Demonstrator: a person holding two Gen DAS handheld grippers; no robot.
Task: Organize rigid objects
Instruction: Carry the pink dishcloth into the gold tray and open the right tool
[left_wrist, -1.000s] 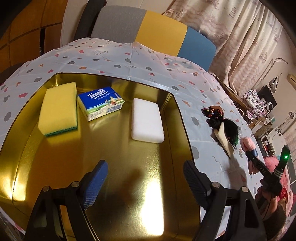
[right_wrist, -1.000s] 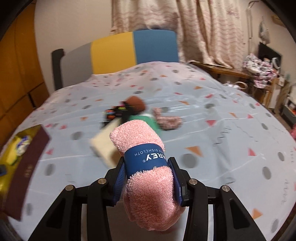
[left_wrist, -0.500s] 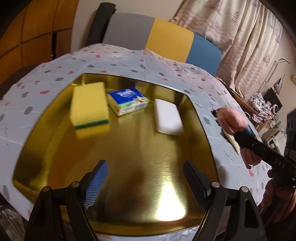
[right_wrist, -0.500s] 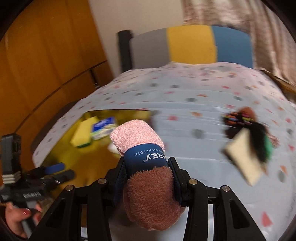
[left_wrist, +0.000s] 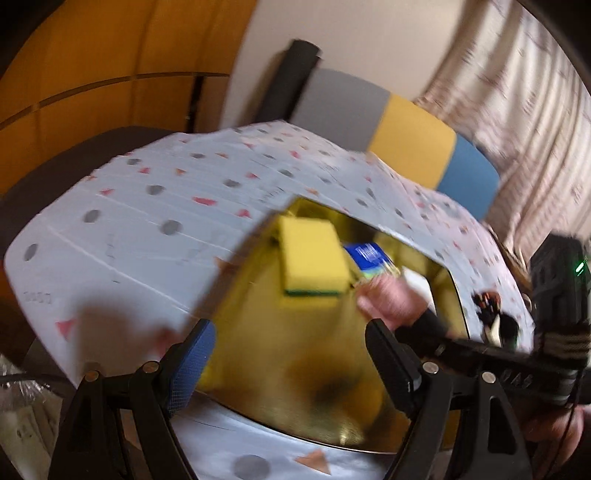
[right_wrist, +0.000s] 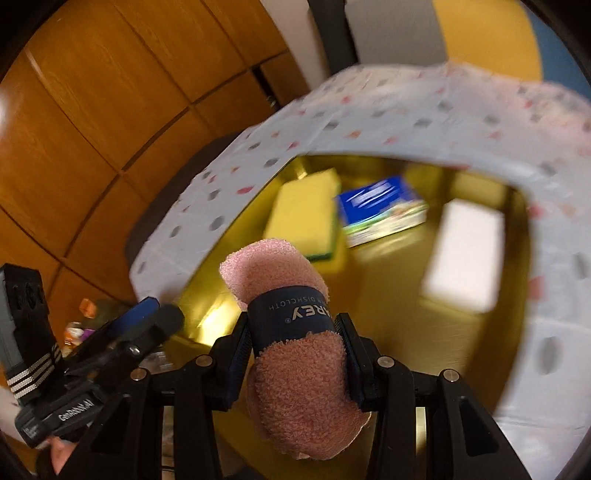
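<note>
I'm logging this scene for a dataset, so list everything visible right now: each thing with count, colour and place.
Tray: 1, gold, on the table.
Sponge: 1, yellow with green base, far left in the tray.
Tissue pack: 1, blue, right of the sponge in the tray.
White block: 1, white, right side of the tray.
Rolled dishcloth: 1, pink with a navy band, held above the tray's near edge.
Tablecloth: 1, pale with grey and red shapes, over the table.
Chair: 1, grey, yellow and blue, behind the table.
Dark items: blurred, on the cloth right of the tray.
Curtain: 1, pale patterned, back right.
Left gripper: open, empty.
Right gripper: shut on the rolled dishcloth.
</note>
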